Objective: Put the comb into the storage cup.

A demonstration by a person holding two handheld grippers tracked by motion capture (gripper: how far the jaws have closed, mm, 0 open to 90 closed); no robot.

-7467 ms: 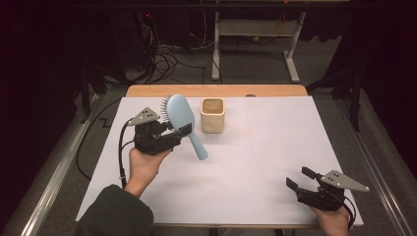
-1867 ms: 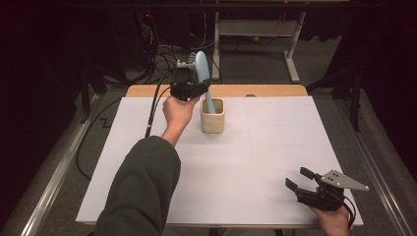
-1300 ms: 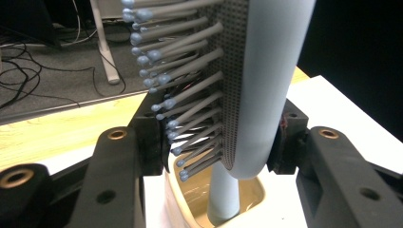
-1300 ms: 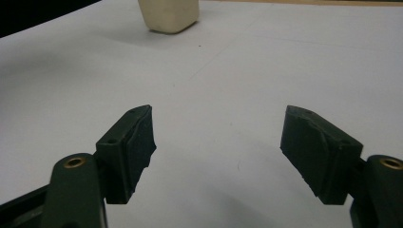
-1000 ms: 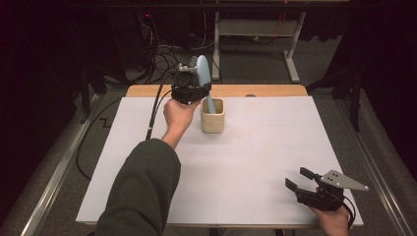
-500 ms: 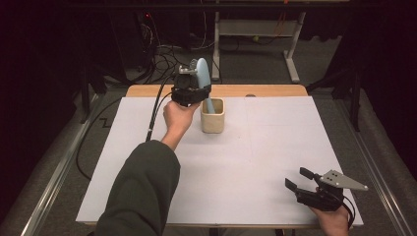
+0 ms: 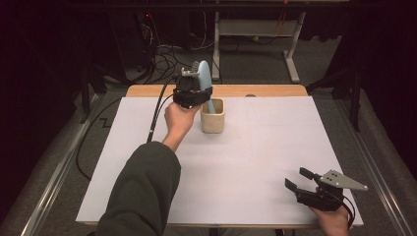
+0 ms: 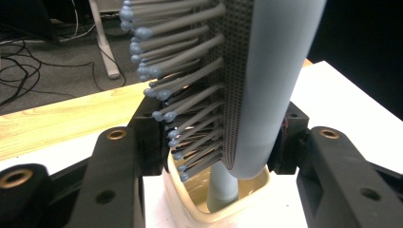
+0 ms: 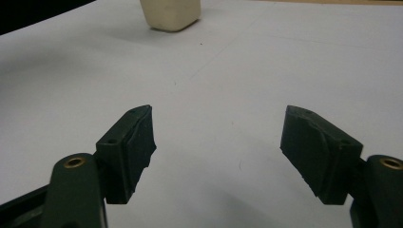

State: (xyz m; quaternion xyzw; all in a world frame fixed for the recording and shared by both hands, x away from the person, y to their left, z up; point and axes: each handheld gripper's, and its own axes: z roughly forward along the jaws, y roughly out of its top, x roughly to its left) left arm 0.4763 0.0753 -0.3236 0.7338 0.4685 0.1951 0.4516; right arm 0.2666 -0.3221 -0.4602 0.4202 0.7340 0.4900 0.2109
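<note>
Hairbrush (image 7: 204,78) of light blue colour stands almost upright, its handle going down into the cream square cup (image 7: 213,117) and its head rising above the rim. The left gripper (image 7: 193,93) is clamped on the brush: in the left gripper view both black jaws press the lower part of the head (image 8: 266,85), one on the side of the grey bristles (image 8: 176,95) and one on the smooth back. The handle (image 8: 223,187) reaches inside the cup (image 8: 190,209); whether its end touches the bottom I cannot tell. The cup stands on the white table cover (image 7: 246,162), near the far edge where a strip of wooden table (image 7: 265,90) shows.

The right gripper (image 7: 301,182) lies low over the near right corner of the cover, well apart from the cup. Its jaws stand wide apart with nothing between them; in the right gripper view the cup (image 9: 170,13) shows far ahead on the white surface (image 9: 237,71).
</note>
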